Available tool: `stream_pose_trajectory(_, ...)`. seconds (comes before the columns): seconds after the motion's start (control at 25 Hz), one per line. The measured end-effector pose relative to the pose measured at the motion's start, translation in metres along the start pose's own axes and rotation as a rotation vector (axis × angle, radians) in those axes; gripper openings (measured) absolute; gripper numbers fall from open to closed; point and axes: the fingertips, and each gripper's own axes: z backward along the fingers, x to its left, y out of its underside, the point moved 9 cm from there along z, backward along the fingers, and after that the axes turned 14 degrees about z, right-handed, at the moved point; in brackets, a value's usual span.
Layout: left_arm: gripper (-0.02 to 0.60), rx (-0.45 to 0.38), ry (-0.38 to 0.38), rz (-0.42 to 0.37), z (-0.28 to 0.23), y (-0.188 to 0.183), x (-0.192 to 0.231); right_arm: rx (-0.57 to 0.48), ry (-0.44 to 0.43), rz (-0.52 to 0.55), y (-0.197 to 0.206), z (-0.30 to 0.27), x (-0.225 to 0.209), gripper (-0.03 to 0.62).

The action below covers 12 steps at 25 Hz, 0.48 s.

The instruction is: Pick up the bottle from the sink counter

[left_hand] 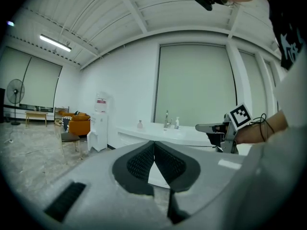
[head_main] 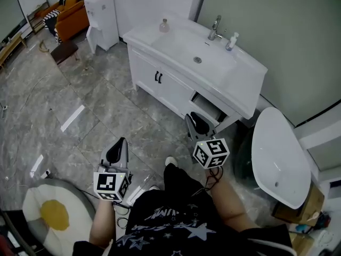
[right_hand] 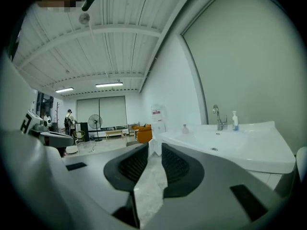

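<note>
The white sink counter (head_main: 242,92) stands ahead of me. A small round pinkish bottle (head_main: 164,25) stands on its left end, and a white pump bottle (head_main: 231,41) stands beside the faucet (head_main: 214,28). Both grippers hang low over the floor, well short of the counter. My left gripper (head_main: 118,145) is shut, its pads meeting at the tips (left_hand: 154,145) with nothing between them. My right gripper (head_main: 198,120) is open by a narrow gap (right_hand: 154,150) and holds nothing. The right gripper view shows the round bottle (right_hand: 185,128) and the pump bottle (right_hand: 235,120) far off.
The cabinet under the sink has a drawer (head_main: 208,110) pulled open near my right gripper. A white oval basin (head_main: 279,156) lies at the right. A water dispenser (head_main: 104,15), an orange sofa (head_main: 72,16) and a stool (head_main: 64,51) stand far left. An egg-shaped cushion (head_main: 53,212) lies near left.
</note>
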Motion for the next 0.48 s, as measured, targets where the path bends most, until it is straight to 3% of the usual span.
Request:
stream_pose_trajectory(0.04,0.02,-0.001,-0.008,0.002,-0.001,0.0,0.004,0.004,-0.01,-0.011,0.001,-0.004,0.0,0.112)
stream_pose_trajectory(0.2,0.02,-0.002,-0.027,0.01,-0.01,-0.001,0.017,0.021,-0.049,-0.037,0.007,-0.03,-0.005,0.187)
stream_pose_trajectory(0.48,0.02,-0.02,-0.092,-0.003,-0.065,-0.021,0.054,0.011,-0.074,-0.062,0.012,-0.119,-0.036,0.193)
